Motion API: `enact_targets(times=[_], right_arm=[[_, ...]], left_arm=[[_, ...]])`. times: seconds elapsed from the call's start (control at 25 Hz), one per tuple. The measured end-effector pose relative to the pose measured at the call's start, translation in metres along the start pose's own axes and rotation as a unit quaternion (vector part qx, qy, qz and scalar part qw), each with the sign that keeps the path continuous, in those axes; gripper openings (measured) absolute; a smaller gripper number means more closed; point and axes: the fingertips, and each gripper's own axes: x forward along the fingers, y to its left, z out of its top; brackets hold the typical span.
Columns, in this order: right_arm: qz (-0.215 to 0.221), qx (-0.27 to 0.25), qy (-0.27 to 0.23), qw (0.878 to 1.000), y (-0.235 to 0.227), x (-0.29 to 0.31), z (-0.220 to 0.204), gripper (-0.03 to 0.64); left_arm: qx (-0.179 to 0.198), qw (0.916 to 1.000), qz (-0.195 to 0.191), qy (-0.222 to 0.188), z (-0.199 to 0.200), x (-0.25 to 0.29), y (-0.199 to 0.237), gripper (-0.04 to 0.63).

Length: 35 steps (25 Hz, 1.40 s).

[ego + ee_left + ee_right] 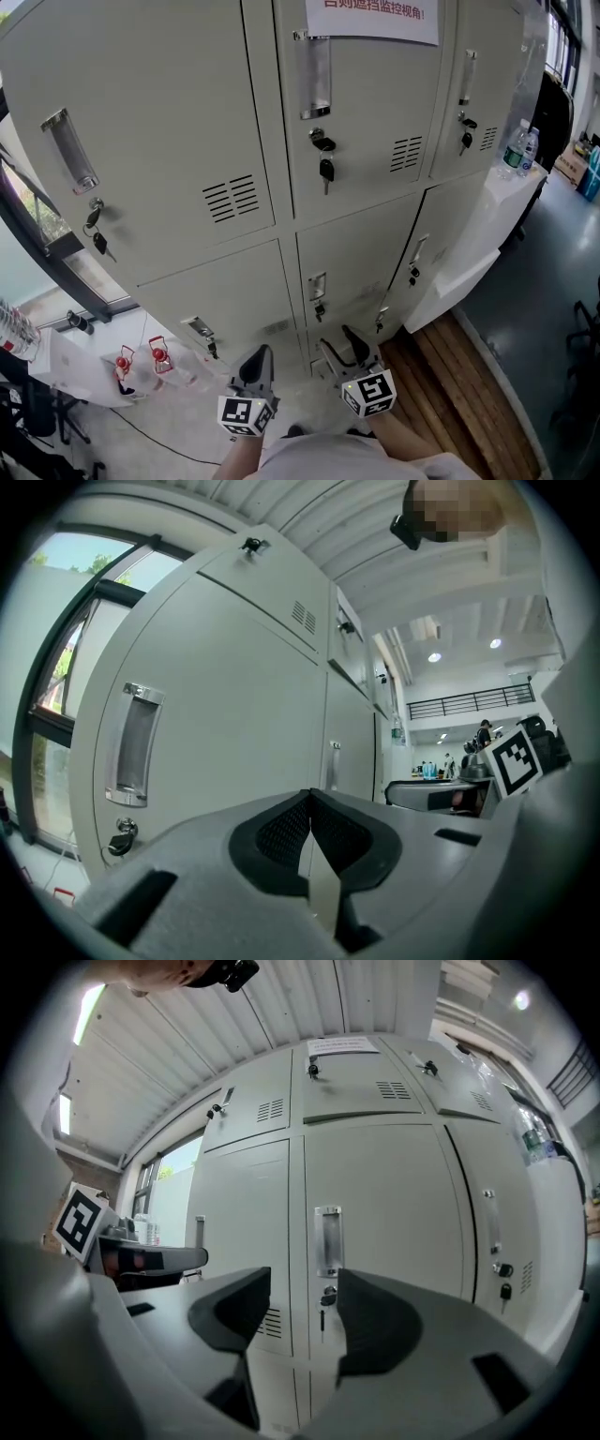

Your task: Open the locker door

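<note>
Left hand-held gripper (309,799) closed, right hand-held gripper (304,1290) open, empty; stiff locker door (394,1213) likely pulls by its twelve-o'clock handle (327,1241).

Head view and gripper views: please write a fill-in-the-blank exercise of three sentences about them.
The left hand-held gripper has its jaws ___.
The right hand-held gripper has its jaws ___, with nothing between them.
In the head view, the paper notice is on the ___ locker door of the upper row.
Missing words: shut; open; middle.
</note>
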Motion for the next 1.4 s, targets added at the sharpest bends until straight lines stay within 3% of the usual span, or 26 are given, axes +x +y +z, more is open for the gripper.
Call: enact_targets(times=[0.64, 1.4], right_arm=[[0.042, -0.045, -0.006, 0.998, -0.010, 0.100, 0.024, 0.218], [0.049, -0.025, -0.004, 0.998, 0.004, 0.092, 0.028, 0.213]], left_arm=[[-0.006, 0.9992, 0.036, 0.017, -0.012, -0.023, 0.034, 0.009], [-0.012, 0.9994, 0.026, 0.022, -0.021, -0.019, 0.031, 0.009]])
